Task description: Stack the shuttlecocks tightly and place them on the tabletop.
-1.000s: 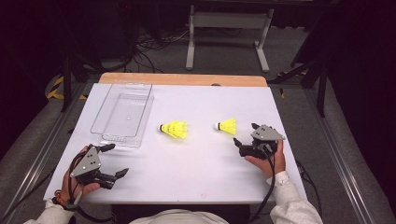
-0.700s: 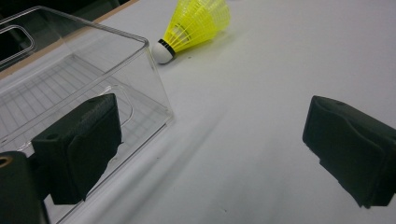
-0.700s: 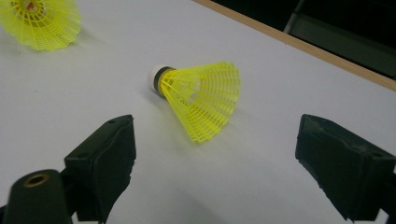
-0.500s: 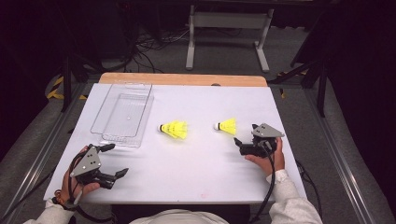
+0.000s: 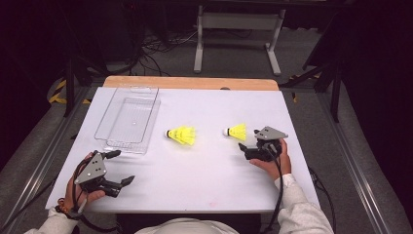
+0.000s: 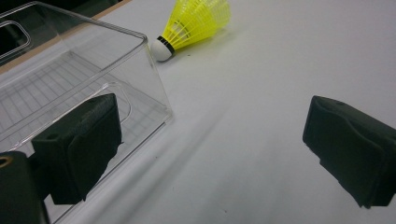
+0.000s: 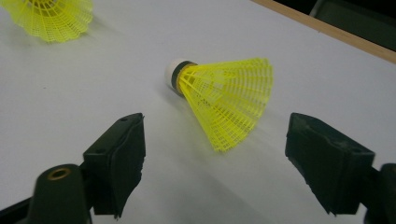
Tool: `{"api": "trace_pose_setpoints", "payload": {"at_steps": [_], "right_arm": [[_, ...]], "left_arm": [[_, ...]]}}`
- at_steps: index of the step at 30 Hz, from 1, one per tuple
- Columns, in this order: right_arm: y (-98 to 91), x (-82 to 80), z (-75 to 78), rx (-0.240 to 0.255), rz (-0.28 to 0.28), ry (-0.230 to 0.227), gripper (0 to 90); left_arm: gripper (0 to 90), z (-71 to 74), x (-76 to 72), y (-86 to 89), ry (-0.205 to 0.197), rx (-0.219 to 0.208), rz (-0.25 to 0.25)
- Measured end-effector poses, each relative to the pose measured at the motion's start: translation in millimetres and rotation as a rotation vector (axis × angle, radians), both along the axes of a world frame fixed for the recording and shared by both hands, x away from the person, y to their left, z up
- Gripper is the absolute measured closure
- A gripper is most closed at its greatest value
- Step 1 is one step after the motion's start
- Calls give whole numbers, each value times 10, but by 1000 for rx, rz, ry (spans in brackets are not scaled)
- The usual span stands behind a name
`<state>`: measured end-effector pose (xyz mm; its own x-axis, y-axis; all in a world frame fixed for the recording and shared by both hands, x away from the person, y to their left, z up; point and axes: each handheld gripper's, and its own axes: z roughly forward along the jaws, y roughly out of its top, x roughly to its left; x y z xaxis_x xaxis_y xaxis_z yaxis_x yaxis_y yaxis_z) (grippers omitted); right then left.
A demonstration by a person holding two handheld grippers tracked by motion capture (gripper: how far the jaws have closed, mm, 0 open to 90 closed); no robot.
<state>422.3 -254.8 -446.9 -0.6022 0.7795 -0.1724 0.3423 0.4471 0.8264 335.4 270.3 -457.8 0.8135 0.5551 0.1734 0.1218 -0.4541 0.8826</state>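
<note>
right tool (image 7: 215,163) gapes, narrowing, before an unmarked yellow shuttlecock (image 7: 224,100); left tool (image 6: 210,149) gapes, empty.

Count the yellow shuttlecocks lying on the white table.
2: one shuttlecock mid-table, right of the clear plastic tray; the other just ahead of the right gripper.

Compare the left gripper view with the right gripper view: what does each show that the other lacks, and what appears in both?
Left gripper view alone: the clear plastic bin, beside the left tool, whose jaws stand open on bare table. Right gripper view alone: the nearer shuttlecock lying on its side ahead of the right tool, whose jaws, just closing a little, are still apart from it. Both: the white table and the other yellow shuttlecock.
</note>
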Motion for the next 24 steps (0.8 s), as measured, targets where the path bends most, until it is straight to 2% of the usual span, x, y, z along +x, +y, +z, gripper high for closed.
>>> {"api": "trace_pose_setpoints", "payload": {"at_steps": [2,4,7,8,11,15,24], "right_arm": [[26,21,-9,-9,9,11,249],[48,39,-20,-21,19,17,308],[64,55,-32,-30,23,22,320],[81,72,-47,-36,39,33,371],[98,86,-59,-38,47,38,408],[149,133,-83,-57,63,61,522],[169,150,-80,-75,82,63,738]], "left_arm": [[56,-2,1,-2,1,1,0],[56,-4,1,-4,0,2,-1],[56,-6,0,-4,0,5,-2],[56,-6,1,-3,1,8,-4],[56,-9,3,-6,1,9,-4],[56,-16,8,-9,6,11,-4],[57,-16,7,-5,7,14,-5]]}}
